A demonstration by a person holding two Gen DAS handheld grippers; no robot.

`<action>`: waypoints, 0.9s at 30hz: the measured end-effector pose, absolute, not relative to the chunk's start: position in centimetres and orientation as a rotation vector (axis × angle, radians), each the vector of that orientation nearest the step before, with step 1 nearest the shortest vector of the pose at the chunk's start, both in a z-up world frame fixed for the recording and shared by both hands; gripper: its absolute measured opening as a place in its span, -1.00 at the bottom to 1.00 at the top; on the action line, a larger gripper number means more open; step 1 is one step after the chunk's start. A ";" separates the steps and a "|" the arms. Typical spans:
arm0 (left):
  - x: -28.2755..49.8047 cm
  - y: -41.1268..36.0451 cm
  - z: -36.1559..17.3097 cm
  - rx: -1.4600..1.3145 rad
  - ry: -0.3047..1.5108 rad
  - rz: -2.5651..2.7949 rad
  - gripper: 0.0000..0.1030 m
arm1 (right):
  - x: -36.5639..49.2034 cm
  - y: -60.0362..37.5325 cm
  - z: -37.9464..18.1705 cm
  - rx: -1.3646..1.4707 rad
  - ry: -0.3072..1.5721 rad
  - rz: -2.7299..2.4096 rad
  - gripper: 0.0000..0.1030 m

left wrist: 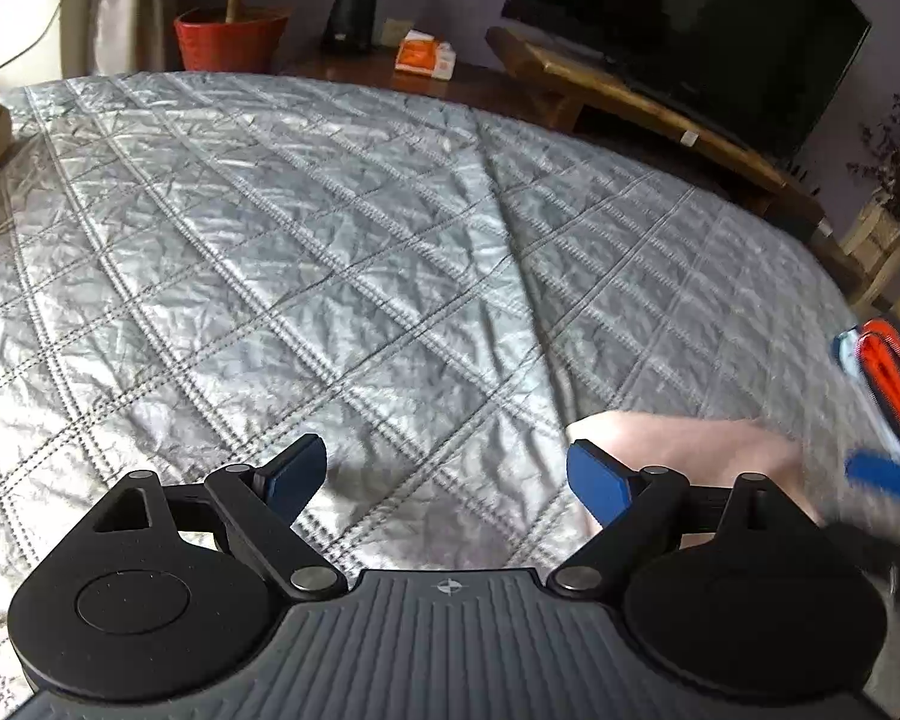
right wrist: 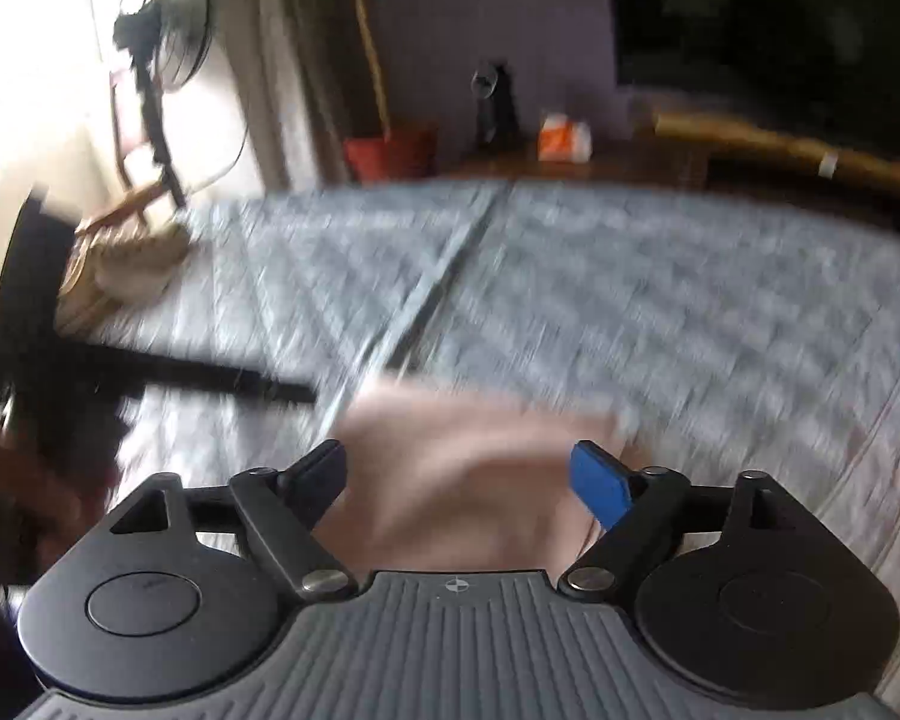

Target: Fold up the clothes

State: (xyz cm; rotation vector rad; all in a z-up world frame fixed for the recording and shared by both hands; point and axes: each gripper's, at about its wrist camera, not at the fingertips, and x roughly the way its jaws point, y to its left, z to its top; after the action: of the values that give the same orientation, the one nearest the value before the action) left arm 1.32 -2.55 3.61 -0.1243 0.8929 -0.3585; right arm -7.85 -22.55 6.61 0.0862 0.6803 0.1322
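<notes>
A pale pink garment [left wrist: 690,450] lies on the grey quilted bed cover [left wrist: 330,240], to the right of my left gripper [left wrist: 447,477]. That gripper hovers open over bare quilt, nothing between its blue pads. The right wrist view is motion-blurred. There my right gripper [right wrist: 459,477] is open just above the pink garment [right wrist: 462,420], one finger on each side of it. I cannot tell if they touch the cloth. A blurred blue and grey streak [left wrist: 882,474] at the right edge looks like the right gripper. The dark blurred shape [right wrist: 60,372] at the left is the left gripper.
Folded orange and blue clothes [left wrist: 888,378] sit at the bed's right edge. Beyond the bed are a dark TV [left wrist: 690,30] on a wooden stand [left wrist: 630,96], a red plant pot [left wrist: 228,39] and a standing fan [right wrist: 168,30]. A wicker seat [right wrist: 126,264] touches the bed's left side.
</notes>
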 end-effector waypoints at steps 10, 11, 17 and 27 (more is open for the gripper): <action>-0.5 -4.9 4.6 -0.035 0.812 -0.484 0.76 | -5.3 -24.5 2.1 0.199 0.772 0.149 -0.43; -0.9 -5.1 4.9 -0.030 0.789 -0.504 0.76 | -5.2 -24.6 2.2 0.209 0.782 0.150 -0.42; -3.4 -7.2 6.2 0.029 0.679 -0.673 0.76 | -5.6 -25.7 4.3 0.259 0.712 0.132 -0.19; -6.4 -11.7 3.4 0.331 0.752 -0.833 0.76 | -6.3 -25.2 2.4 0.133 0.824 0.128 0.03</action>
State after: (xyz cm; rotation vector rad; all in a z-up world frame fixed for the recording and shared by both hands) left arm -6.36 -11.70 3.38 0.3314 0.7519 -0.8330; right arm -6.29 -25.16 2.44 0.1333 0.8237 0.1283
